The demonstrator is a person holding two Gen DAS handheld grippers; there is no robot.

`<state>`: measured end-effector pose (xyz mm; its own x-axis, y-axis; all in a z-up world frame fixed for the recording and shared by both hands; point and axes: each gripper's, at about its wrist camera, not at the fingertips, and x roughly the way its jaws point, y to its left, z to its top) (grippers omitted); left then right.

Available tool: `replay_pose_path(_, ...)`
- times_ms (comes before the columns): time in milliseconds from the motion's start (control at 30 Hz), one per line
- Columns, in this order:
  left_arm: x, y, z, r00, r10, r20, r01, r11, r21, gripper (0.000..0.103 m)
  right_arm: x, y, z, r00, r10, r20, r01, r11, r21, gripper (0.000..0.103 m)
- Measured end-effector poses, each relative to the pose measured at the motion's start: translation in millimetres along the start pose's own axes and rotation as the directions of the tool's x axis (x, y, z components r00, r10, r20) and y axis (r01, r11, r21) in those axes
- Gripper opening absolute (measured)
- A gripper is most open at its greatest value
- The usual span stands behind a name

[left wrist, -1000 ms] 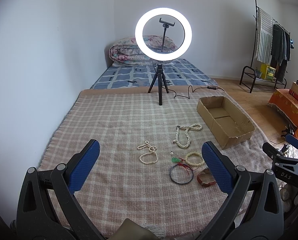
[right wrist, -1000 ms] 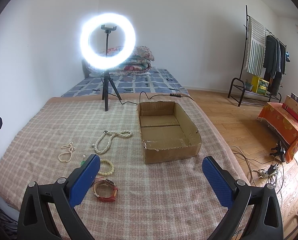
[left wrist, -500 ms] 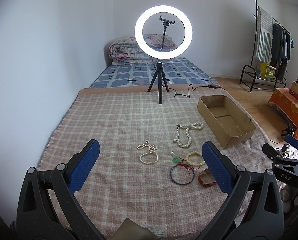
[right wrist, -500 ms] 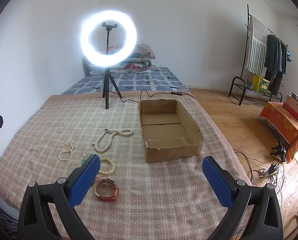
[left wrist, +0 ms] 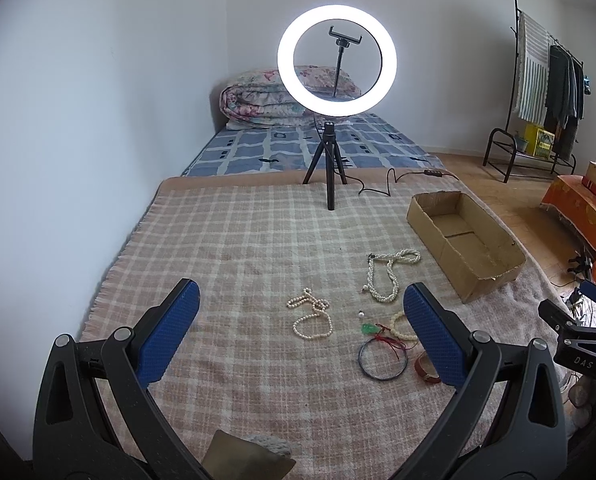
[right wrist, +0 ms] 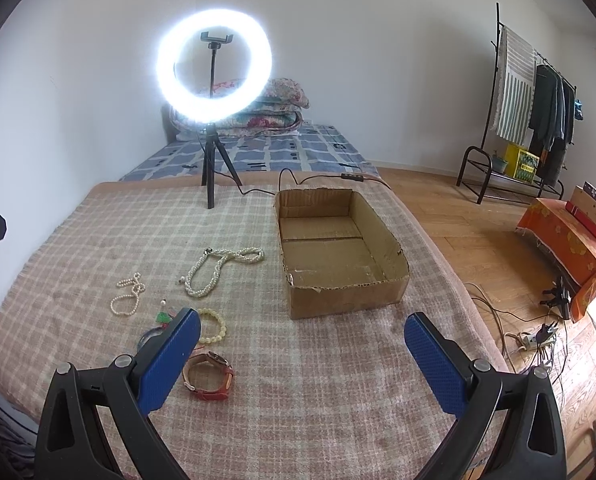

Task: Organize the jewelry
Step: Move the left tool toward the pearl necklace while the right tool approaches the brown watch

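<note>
The red watch (right wrist: 209,376) lies just beside the left finger of the right gripper (right wrist: 302,356), nearer than the left gripper (left wrist: 301,330); both grippers are spread wide and hold nothing.

Blanket (right wrist: 338,400): pink-beige plaid. Cardboard box (right wrist: 346,300): plain brown. Pearl necklaces (right wrist: 218,268): white. Bead bracelet (right wrist: 212,326): cream. Watch (right wrist: 208,376): red-brown strap. Pendant (left wrist: 368,328): green, red cord. Fingers (right wrist: 168,360): blue, dotted texture. Mattress (right wrist: 282,152): blue-grey checks.

Left claw (left wrist: 300,318) and right claw (right wrist: 301,352): black arms, blue textured pads.
</note>
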<state>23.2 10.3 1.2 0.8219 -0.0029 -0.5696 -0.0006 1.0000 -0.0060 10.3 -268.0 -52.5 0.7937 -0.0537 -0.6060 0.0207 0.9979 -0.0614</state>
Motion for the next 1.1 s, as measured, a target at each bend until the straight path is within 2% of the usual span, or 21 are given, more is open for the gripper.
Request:
replay_pose_path(267, 32.5, 31.9, 14.6, 0.999, -0.008, -0.032, 0.007, 1.000, -0.024, 0.103, 12.6, 4.7, -5.1, 1.000, 0.014, 0.005, -0.014, 1.000, -0.017, 0.103)
replay_pose_path(400, 49.9, 51.6, 26.1, 1.000, 0.012, -0.023, -0.013, 0.999, -0.043, 0.103, 26.5, 4.6, -9.4, 0.999, 0.037, -0.031, -0.037, 0.999, -0.001, 0.103)
replay_pose_path(567, 69.4, 71.3, 35.8, 0.998, -0.055, -0.023, 0.053, 0.995, -0.082, 0.102, 37.8, 4.4, -13.9, 0.996, 0.068, -0.062, -0.067, 0.998, 0.020, 0.101)
replay_pose_path(700, 94.1, 69.5, 36.0, 0.995, -0.064, -0.079, 0.060, 0.997, -0.057, 0.085, 45.9, 9.4, -17.0, 0.993, 0.086, -0.086, -0.086, 0.996, 0.005, 0.099)
replay_pose_path(767, 111.1, 66.9, 32.9, 0.989, -0.077, -0.124, 0.071, 0.996, -0.051, 0.080, 52.2, 12.9, -19.3, 0.989, 0.096, -0.114, -0.097, 0.995, -0.003, 0.097)
replay_pose_path(867, 132.0, 60.8, 26.4, 0.981, -0.088, -0.175, 0.081, 0.996, -0.046, 0.080, 63.6, 17.1, -23.9, 0.980, 0.113, -0.167, -0.115, 0.993, -0.007, 0.094)
replay_pose_path(967, 149.4, 60.5, 19.4, 0.967, -0.108, -0.232, 0.092, 0.992, -0.081, 0.080, 75.6, 20.6, -30.8, 0.967, 0.124, -0.221, -0.129, 0.992, -0.011, 0.092)
replay_pose_path(1100, 165.5, 54.1, 9.4, 0.945, -0.139, -0.294, 0.114, 0.988, -0.101, 0.080, 94.4, 20.1, -41.9, 0.942, 0.146, -0.302, -0.149, 0.989, 0.011, 0.085)
